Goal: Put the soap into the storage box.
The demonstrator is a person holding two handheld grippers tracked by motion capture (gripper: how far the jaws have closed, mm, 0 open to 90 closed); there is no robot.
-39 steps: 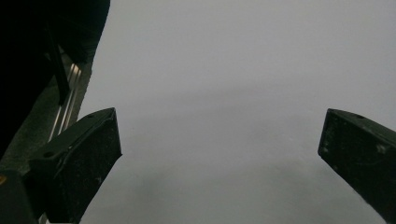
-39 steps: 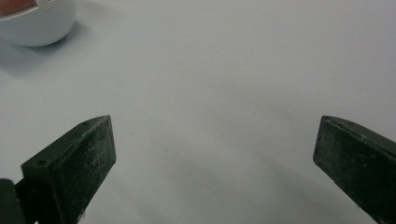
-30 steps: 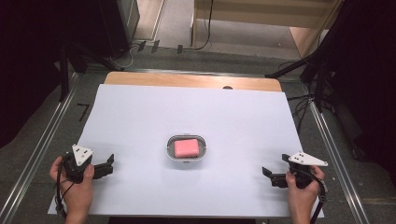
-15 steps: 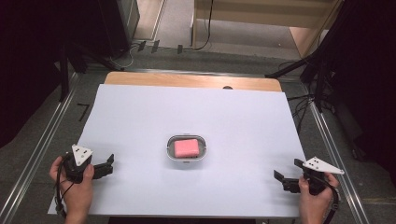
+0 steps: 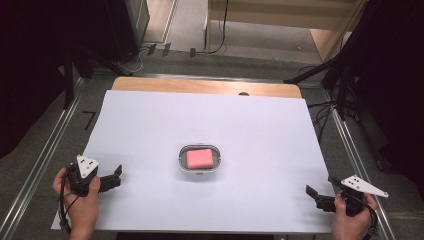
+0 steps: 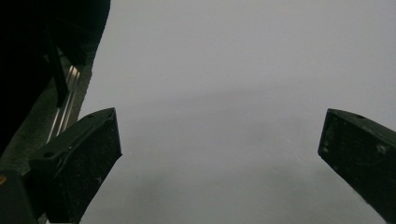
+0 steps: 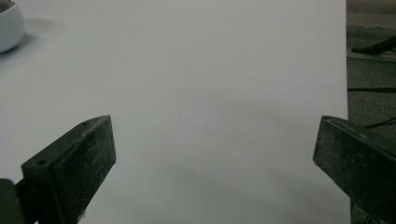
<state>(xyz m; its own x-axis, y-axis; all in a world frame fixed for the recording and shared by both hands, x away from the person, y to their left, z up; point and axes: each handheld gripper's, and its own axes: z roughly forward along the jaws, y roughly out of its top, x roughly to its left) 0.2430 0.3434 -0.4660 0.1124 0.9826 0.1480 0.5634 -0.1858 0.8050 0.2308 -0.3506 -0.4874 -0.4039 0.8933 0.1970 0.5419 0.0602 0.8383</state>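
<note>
A small white dish (image 5: pixel 182 162) stands in the middle of the white table top (image 5: pixel 250 125) and holds a pink block (image 5: pixel 200 158). A hand holds my left gripper (image 5: pixel 117 176) open at the table's near left corner, its jaws wide apart over bare white surface (image 6: pixel 219 140). My right gripper (image 5: pixel 312 195) stands open at the near right corner, also with nothing between its jaws. In the right gripper view the dish (image 7: pixel 8 25) shows at the top left, far from the jaws.
A wooden strip (image 5: pixel 205 86) runs along the table's far edge. Metal rails (image 5: pixel 47 150) flank the table on both sides. Cables (image 5: pixel 325 112) lie on the floor at the right, and dark stands rise at the back corners.
The right hand has drawn its gripper back toward the near right corner of the table. The left gripper and the dish have stayed in place.
</note>
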